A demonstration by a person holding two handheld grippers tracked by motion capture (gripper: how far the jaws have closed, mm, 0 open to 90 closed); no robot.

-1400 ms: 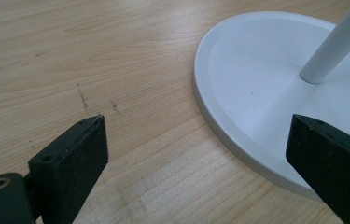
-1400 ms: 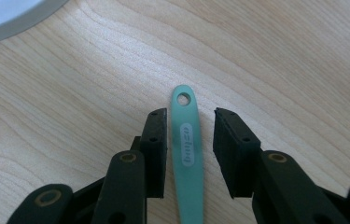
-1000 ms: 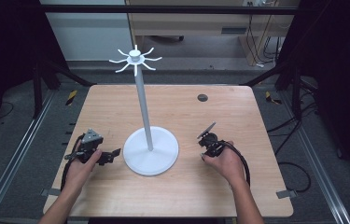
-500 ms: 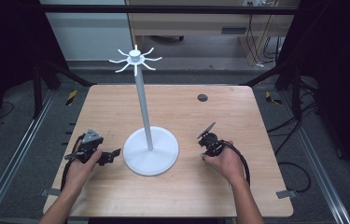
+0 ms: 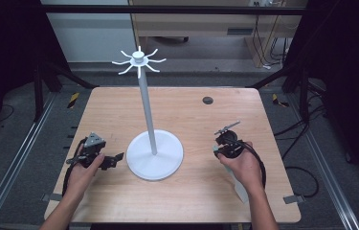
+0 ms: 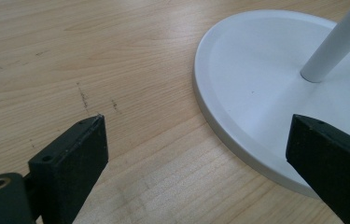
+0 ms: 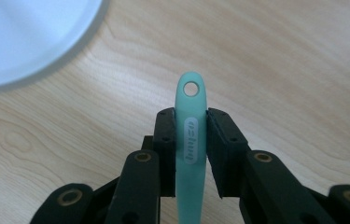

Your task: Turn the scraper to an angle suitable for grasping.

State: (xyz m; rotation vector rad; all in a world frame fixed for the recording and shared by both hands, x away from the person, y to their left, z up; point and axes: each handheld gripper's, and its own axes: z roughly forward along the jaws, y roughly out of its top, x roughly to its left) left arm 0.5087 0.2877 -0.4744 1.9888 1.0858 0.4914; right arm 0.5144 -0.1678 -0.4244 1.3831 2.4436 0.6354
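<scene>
A white stand has a round base (image 5: 167, 165), a tall pole and several hooks (image 5: 139, 60) at its top. It rises from the middle of the wooden table (image 5: 191, 201). My right gripper (image 5: 221, 149) (image 7: 191, 114) is to the right of the base. Its jaws have just been closing and are shut on a mint-green utensil handle (image 7: 190, 140) with a hole at its end. A pale part of the utensil (image 5: 238, 186) shows under the forearm. My left gripper (image 5: 115, 158) (image 6: 196, 123) rests left of the base (image 6: 266, 84), open, with nothing between its jaws.
A small dark round grommet (image 5: 207, 100) sits in the table's far right part. Cables trail from both grippers. Metal rails run along both sides of the table, and the floor beyond them is dark.
My right hand has risen a little with the green handle in its jaws. The left hand and the stand have not moved.
</scene>
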